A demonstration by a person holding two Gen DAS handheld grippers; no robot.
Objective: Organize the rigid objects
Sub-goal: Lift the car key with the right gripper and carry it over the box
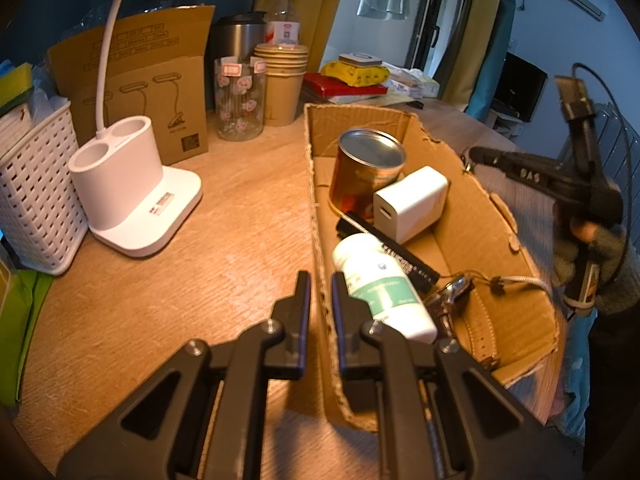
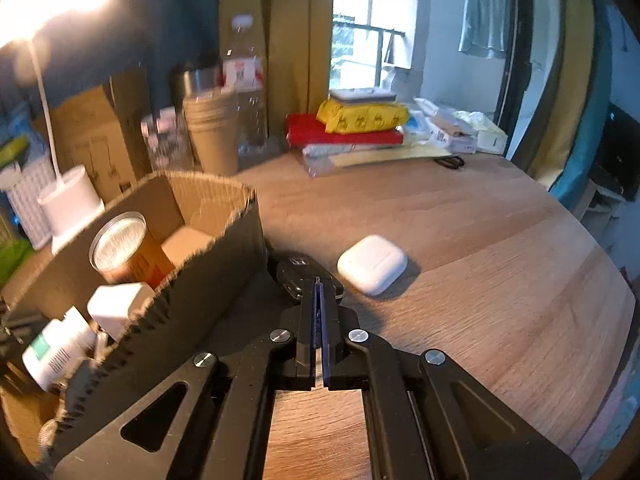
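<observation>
Black key fob [image 2: 298, 276] lies just beyond the right gripper's [image 2: 319, 284] closed jaws

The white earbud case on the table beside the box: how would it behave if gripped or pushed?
The earbud case looks smooth and rounded, so flat pads might slip off it. It lies flat on the wooden table, so a push would probably slide it rather than roll it. It seems small, stiff and likely light.
</observation>
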